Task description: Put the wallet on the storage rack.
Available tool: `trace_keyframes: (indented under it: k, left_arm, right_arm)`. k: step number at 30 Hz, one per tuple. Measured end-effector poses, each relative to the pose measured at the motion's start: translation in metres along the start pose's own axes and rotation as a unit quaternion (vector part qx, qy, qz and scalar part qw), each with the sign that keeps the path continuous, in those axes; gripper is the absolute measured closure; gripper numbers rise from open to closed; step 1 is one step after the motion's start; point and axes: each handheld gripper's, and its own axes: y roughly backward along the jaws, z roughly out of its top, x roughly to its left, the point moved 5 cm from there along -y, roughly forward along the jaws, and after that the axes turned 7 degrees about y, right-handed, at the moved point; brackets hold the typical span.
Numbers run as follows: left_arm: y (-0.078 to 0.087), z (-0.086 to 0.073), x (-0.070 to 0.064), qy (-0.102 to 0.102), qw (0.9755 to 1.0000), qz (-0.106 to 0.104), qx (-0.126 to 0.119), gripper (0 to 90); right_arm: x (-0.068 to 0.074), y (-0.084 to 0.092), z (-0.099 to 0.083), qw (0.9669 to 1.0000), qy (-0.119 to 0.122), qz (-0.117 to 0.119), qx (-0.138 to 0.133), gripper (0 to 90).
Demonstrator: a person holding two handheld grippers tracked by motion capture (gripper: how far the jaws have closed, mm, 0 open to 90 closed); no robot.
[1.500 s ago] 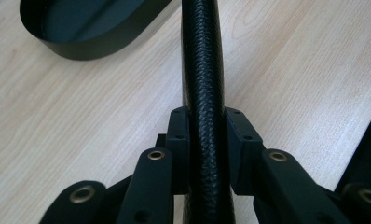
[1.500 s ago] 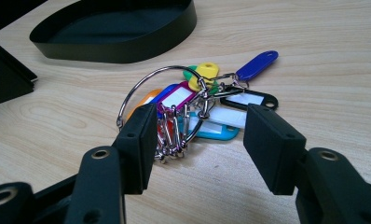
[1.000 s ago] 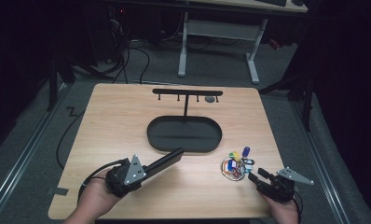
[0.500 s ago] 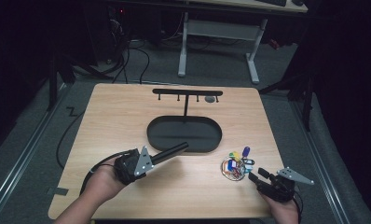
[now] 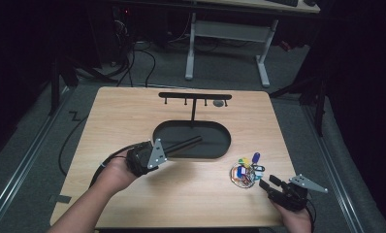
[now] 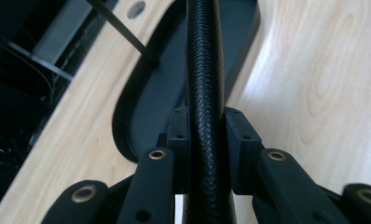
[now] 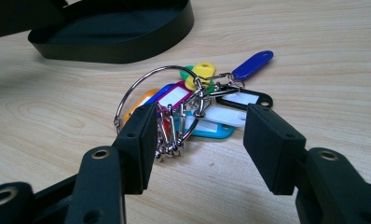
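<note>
My left gripper (image 5: pixel 168 149) is shut on a black, woven-textured rod (image 5: pixel 186 143), which points up and right over the near rim of the black oval tray (image 5: pixel 158 132). In the left gripper view the rod (image 6: pixel 203 70) runs straight out between the pads of the left gripper (image 6: pixel 207 135), above the tray (image 6: pixel 146 107). A metal ring of several coloured key tags (image 5: pixel 244 172) lies on the table right of the tray. My right gripper (image 5: pixel 267 183) rests open just near it. In the right gripper view the key tags (image 7: pixel 193 107) lie in front of the open right gripper (image 7: pixel 200 140), untouched.
A black T-shaped hook stand (image 5: pixel 195 95) rises from the tray's far side, and its post (image 6: pixel 123 32) shows in the left gripper view. A round grey grommet (image 5: pixel 219 103) sits in the tabletop behind it. The tray wall (image 7: pixel 127 46) lies beyond the tags.
My left hand has carried the rod away from the person and slightly right, so its tip now reaches over the tray. The right gripper and the key tags have stayed put.
</note>
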Motion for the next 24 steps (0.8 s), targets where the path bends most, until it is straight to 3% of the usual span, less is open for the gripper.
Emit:
trace_keyframes:
  k: [9,24]
  left_arm:
    - [-0.026,0.011,0.011,-0.004,1.0,0.0,-0.002,74.8]
    - [-0.069,0.036,0.033,-0.03,0.9995,-0.008,-0.004,74.7]
  right_arm:
    - [-0.003,0.006,-0.003,1.0,-0.007,-0.004,-0.003,45.4]
    - [-0.009,0.016,-0.01,0.9998,-0.015,-0.014,-0.004,45.4]
